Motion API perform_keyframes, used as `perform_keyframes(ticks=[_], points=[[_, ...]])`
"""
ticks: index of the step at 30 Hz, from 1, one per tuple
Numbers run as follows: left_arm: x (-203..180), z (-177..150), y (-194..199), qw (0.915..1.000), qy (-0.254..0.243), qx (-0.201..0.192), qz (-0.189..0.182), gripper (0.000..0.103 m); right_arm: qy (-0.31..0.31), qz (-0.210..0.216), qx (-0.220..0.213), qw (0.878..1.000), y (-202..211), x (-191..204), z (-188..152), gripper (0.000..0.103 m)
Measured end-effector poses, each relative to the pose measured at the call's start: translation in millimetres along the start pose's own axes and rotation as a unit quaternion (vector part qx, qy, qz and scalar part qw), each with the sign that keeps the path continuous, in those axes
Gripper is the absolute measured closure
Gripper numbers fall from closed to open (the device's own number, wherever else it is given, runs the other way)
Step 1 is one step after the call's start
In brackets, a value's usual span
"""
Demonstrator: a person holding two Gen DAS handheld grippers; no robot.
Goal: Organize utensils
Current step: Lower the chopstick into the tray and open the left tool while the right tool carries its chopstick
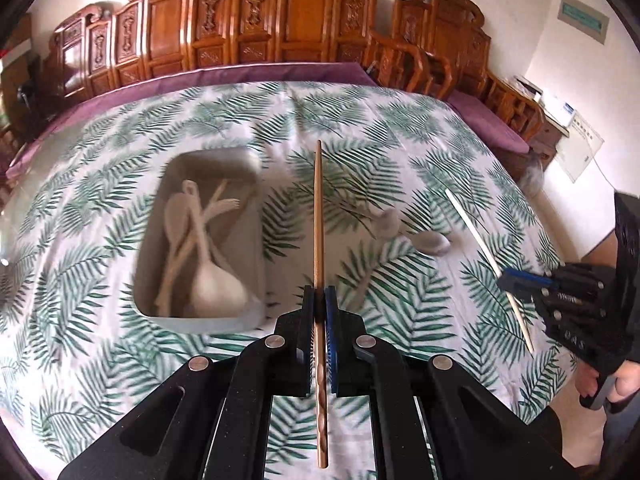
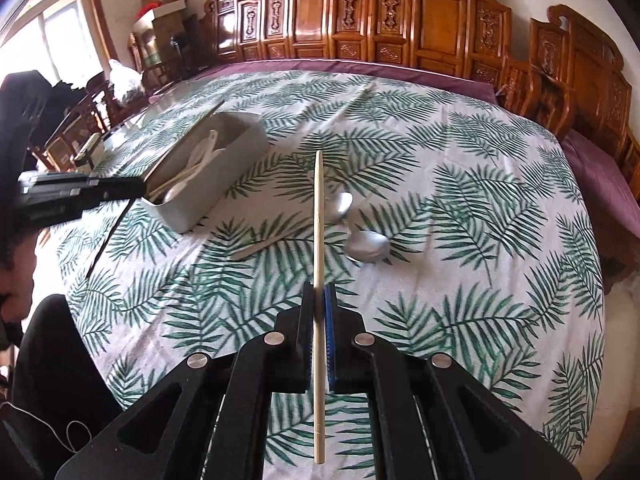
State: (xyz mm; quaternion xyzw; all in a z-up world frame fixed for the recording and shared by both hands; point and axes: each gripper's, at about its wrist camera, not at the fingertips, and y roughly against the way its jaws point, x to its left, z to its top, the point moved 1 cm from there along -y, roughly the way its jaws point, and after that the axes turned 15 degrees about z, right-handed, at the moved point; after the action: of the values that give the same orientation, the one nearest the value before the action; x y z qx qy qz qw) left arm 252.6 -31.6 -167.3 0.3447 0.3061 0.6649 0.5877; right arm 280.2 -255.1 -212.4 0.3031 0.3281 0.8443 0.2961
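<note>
Surroundings: carved brown wooden chairs (image 2: 400, 24) line the far edge of the bench (image 1: 440, 152), which carries a white cloth printed with green fern leaves
Left tongs (image 1: 319, 300): jaws clamped on a slim brown wooden chopstick (image 1: 318, 216), pointing forward, clear of the cloth
Right tongs (image 2: 319, 298): jaws clamped on a pale wooden chopstick (image 2: 318, 208), also lifted
Container: grey rectangular tray (image 1: 256, 276) on the cloth, holding white plastic spoons (image 1: 212, 284) and pale sticks
Loose items: two metal spoons (image 2: 366, 244) on the cloth, right of the tray
</note>
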Motion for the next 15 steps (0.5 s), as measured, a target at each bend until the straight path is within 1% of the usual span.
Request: perform_keyframes(ticks=[6,10,15], points=[[34,12,-4,0.9996,0.016,-0.010,0.020,0.099,0.009,0.020,0.009,1.000,-19,21,11,0.097],[59,23,-14,0.9989,0.027,-0.016,0.037,0.099,0.012,0.027,0.013,0.999,-33,30,21,0.097],[82,33,-35,0.9984,0.041,-0.008,0.038,0.099,0.018,0.036,0.017,0.999,-52,45,40,0.097]])
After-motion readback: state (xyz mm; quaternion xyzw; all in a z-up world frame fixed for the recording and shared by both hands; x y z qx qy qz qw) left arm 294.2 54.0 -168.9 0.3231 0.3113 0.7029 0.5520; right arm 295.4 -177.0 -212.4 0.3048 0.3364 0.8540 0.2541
